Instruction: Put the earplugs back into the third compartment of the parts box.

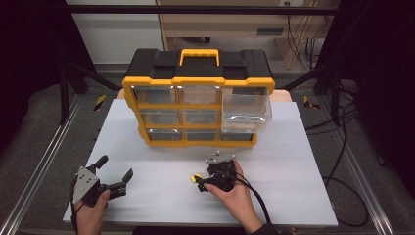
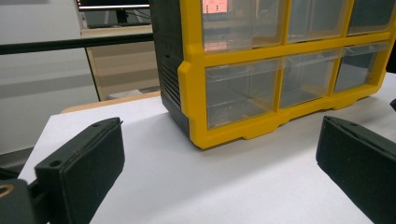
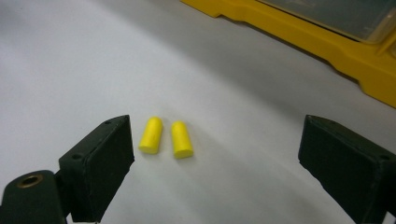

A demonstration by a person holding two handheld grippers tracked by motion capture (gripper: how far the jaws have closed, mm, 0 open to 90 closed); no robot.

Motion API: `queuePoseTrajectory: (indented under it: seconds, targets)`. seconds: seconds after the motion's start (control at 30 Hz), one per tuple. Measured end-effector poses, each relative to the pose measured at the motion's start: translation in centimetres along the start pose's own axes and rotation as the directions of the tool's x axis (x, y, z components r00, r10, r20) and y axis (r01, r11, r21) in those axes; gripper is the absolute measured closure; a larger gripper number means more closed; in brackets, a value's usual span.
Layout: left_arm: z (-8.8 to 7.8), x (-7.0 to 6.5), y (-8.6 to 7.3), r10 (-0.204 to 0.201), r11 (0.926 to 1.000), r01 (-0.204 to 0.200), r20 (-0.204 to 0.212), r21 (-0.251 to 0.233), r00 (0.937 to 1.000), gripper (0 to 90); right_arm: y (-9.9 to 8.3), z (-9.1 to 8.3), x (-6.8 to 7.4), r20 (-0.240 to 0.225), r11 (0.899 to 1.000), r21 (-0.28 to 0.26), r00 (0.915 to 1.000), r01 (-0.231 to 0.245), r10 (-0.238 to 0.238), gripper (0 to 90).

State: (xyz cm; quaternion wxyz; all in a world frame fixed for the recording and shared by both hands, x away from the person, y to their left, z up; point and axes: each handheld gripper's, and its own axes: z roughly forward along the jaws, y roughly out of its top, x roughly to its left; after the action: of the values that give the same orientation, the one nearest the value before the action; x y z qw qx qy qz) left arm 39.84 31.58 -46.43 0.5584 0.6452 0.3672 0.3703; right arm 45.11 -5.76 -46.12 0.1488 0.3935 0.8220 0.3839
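Two small yellow foam earplugs lie side by side on the white table, between the jaws of my right gripper and closer to the left jaw. That gripper is open and touches neither plug. From above, the right gripper sits low at the table's middle front, with the yellow plugs at its tip. My left gripper rests at the front left corner, open and holding nothing. It faces the yellow and black drawer organizer.
The organizer stands upright at the back middle of the white table, with several clear drawers. Its right middle drawer is pulled out toward me. Metal rails run along both table sides, and cables lie on the floor at right.
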Motion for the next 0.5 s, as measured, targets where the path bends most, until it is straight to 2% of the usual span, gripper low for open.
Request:
queuePoseTrajectory:
  seconds: [0.17, 0.3, 0.5]
  targets:
    - [0.13, 0.0, 0.04, 0.006, 1.0, -0.006, 0.004, 0.003, 1.0, 0.6, 0.0, 0.49, 0.28, -0.017, 1.0, 0.0, 0.9998, 0.015, -0.015, 16.6]
    - [0.22, -0.11, 0.06, 0.009, 0.9999, -0.009, 0.007, 0.009, 0.9999, 0.6, 0.03, 0.74, 0.72, -0.017, 0.999, 0.008, 0.9992, 0.037, -0.037, 15.9]
    - [0.27, -0.14, 0.08, 0.012, 0.9999, -0.012, 0.006, 0.01, 0.9999, 0.6, 0.09, 0.78, 0.8, -0.018, 0.999, 0.023, 0.9988, 0.046, -0.045, 11.7]
